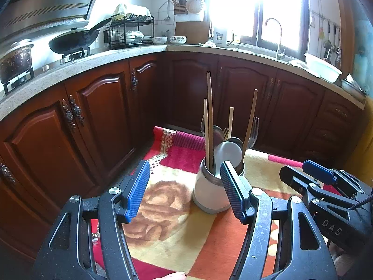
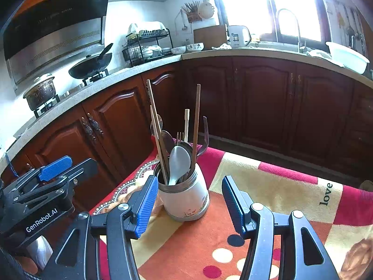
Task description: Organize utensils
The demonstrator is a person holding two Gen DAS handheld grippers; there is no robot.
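Note:
A white utensil jar (image 1: 211,192) (image 2: 185,197) with a metal rim stands on a patterned blanket (image 1: 163,228) (image 2: 268,193). It holds wooden chopsticks (image 1: 209,116) (image 2: 197,116), a pale grey spoon (image 1: 227,154) (image 2: 178,163), metal spoons and a fork (image 1: 254,129). My left gripper (image 1: 185,190) is open just in front of the jar, its right pad overlapping the jar's right side, nothing between the pads. My right gripper (image 2: 190,206) is open too, with the jar seen in the gap beyond its blue fingers (image 2: 145,204); the pads do not press on it.
Dark wooden cabinet doors (image 1: 100,121) (image 2: 263,98) run behind the blanket under a stone counter (image 1: 144,52). On it stand a wok (image 1: 74,40), a pot (image 1: 15,59), a dish rack (image 1: 130,31), bowls and a white basin (image 1: 322,66). Each gripper shows in the other's view (image 1: 326,193) (image 2: 44,186).

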